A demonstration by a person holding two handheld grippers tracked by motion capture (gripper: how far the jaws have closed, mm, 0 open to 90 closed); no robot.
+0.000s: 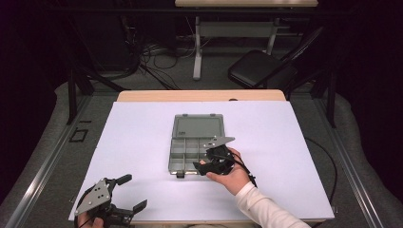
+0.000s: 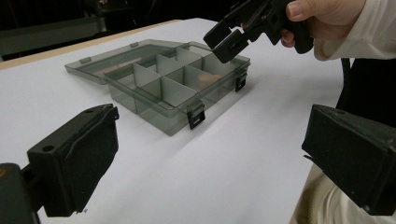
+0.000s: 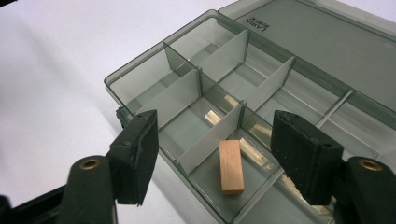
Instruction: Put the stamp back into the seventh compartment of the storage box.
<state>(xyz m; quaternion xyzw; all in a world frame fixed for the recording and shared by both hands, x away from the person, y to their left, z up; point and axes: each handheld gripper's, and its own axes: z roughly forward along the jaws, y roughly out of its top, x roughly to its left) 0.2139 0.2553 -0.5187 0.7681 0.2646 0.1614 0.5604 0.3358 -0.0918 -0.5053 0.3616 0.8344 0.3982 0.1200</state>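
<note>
A smoky clear organizer box lies open on the white sheet, its lid folded flat toward the far side. In the right gripper view a small wooden block lies flat in a near compartment of the box. My right gripper hovers just above it, open, with its pads clear of the block. From above, that gripper is at the box's near right corner. My left gripper rests open near the table's front left corner, facing the box and the right gripper.
A white sheet covers the wooden table. Beyond the far edge stand a black folding chair and another table's legs, with cables on the floor. A metal rail runs along the left side.
</note>
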